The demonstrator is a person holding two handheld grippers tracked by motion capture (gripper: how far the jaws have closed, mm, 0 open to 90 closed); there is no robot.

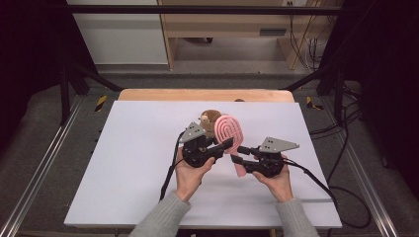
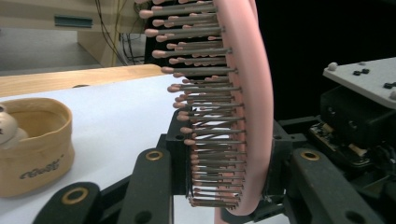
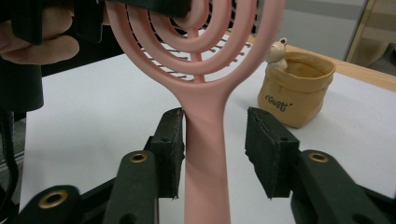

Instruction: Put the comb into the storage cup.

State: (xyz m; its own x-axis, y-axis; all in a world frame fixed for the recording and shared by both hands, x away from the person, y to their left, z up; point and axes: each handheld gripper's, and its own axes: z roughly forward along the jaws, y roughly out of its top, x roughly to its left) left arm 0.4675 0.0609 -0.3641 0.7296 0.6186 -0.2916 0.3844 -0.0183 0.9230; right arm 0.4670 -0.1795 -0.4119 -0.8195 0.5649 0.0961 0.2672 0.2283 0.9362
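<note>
White sheeting covered the bench (image 1: 128,163), with a strip of bare wood showing along its far edge and dark frame rails standing off to either side. Beyond the bench sat pale cabinets and a tangle of cables on the floor.

Held upright above the middle of the bench was a pink hairbrush (image 1: 230,132), its oval head up and its handle pointing down toward the person. The left gripper (image 1: 223,146) had its fingers closed on the brush head: in the left gripper view one pad (image 2: 180,154) pressed on the bristle side while the other sat against the smooth pink back of the hairbrush (image 2: 250,116). The right gripper (image 1: 238,154) came at the handle from the other side. In the right gripper view its fingers (image 3: 170,149) stood slightly parted; one pad lay right against the handle of the hairbrush (image 3: 205,154), the other clearly apart from it with bench showing in the gap, so this gripper was not clamping anything.

Just behind the brush head, toward the far edge of the bench, stood a small tan pouch (image 1: 210,118) with rolled rim and a little pale figure peeking out. From the right gripper view the pouch (image 3: 296,91) stood well clear of the handle.

Both hands came out of grey sleeves (image 1: 163,217) at the near edge of the bench.
</note>
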